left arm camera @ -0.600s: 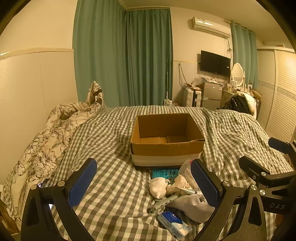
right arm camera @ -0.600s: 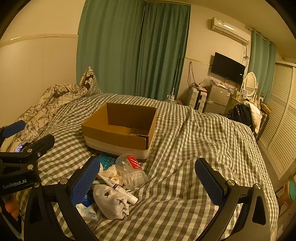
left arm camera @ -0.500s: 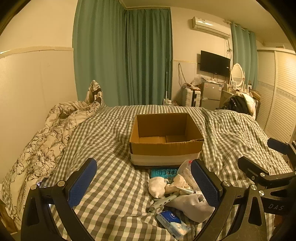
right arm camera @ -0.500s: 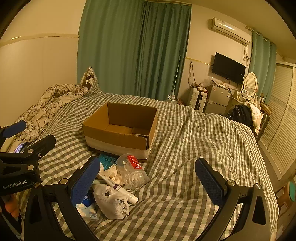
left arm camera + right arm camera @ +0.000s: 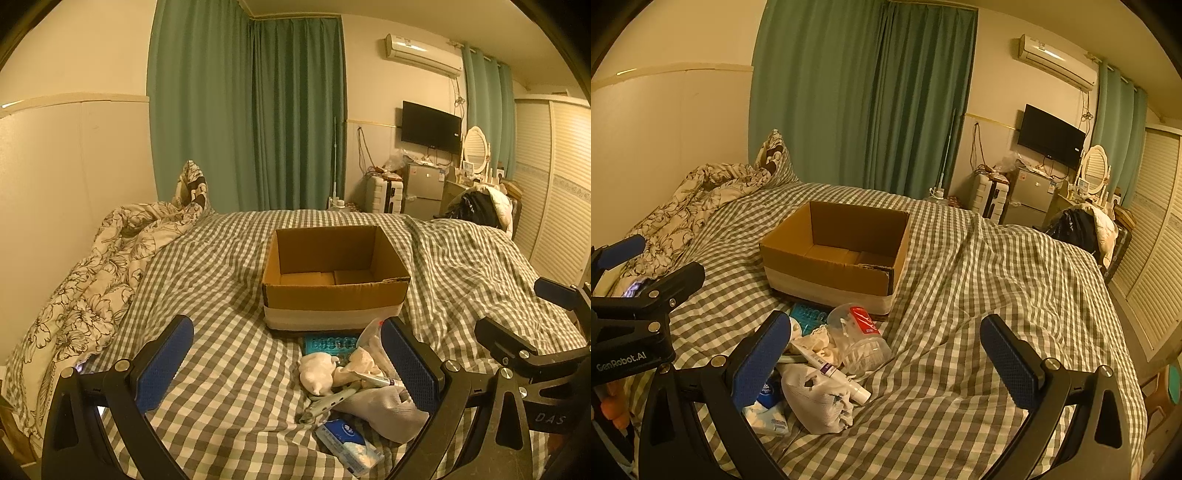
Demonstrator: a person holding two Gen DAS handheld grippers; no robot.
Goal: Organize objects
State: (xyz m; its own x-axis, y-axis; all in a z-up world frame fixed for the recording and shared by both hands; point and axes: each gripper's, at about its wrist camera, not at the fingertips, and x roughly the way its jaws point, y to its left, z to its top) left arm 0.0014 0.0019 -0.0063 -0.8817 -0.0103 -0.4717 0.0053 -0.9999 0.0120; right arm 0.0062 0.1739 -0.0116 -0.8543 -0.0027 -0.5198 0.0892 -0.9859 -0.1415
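Observation:
An open, empty cardboard box [image 5: 334,280] [image 5: 834,251] stands on the checked bed. In front of it lies a pile: a teal blister pack [image 5: 330,344], white crumpled cloth [image 5: 317,371], a clear plastic jar with a red label [image 5: 862,338], a white tube [image 5: 831,371], a white sock [image 5: 816,400] and a blue tissue pack [image 5: 347,441]. My left gripper [image 5: 286,365] is open and empty, above the bed just left of the pile. My right gripper [image 5: 886,363] is open and empty, its left finger over the pile.
A floral duvet [image 5: 92,280] is heaped along the bed's left side by the wall. Green curtains [image 5: 258,122] hang behind. A TV [image 5: 430,127], small fridge [image 5: 424,190] and clothes-covered chair [image 5: 480,208] stand at the back right.
Both grippers have drifted very slightly; the scene looks almost the same. Nothing was picked up or let go.

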